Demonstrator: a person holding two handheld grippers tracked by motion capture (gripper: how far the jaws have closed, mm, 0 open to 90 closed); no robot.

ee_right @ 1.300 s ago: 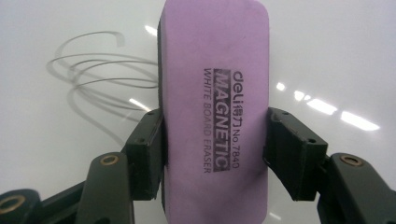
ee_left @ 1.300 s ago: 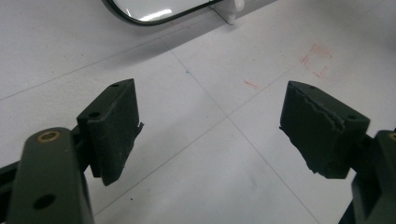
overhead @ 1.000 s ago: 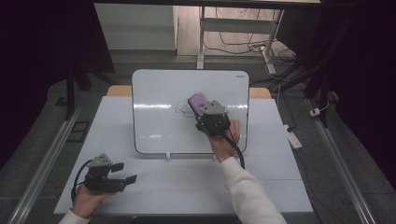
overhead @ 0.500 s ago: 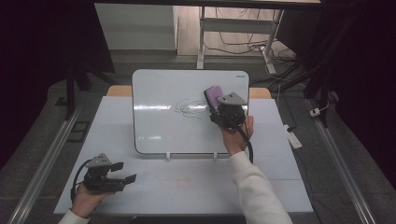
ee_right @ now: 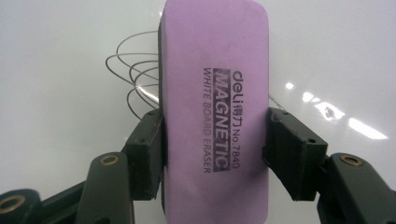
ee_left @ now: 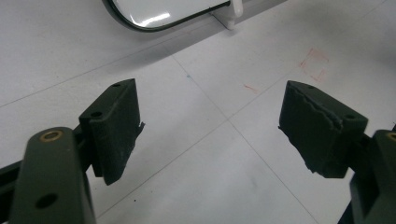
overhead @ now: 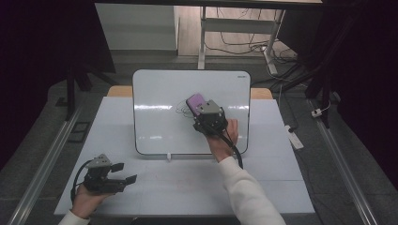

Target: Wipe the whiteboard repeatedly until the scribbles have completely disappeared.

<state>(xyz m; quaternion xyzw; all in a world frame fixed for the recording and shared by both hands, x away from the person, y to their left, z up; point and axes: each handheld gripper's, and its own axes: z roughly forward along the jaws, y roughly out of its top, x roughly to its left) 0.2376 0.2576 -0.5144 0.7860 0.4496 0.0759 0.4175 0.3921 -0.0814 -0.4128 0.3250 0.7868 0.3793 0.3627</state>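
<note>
Scribbles point(ee_right: 135, 79) beside clamped eraser point(ee_right: 215, 107)

Lab: dark curtains point(overhead: 51, 37), floor rails point(overhead: 349, 154), trailing cables point(overhead: 248, 44).

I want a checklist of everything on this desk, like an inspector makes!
Surface: white table, faint red marks on it.
Job's things: whiteboard propped on the table, with a looped scribble; purple eraser against the board beside the scribble.
Clutter: nothing seen on the table.
Grippers: right gripper shut on the eraser's sides; left gripper open, nothing in it, held near the table's front left.
Cables: a black cable trails from the right gripper; more cables lie on the floor behind.
Surroundings: dark room, power strip on the floor.
</note>
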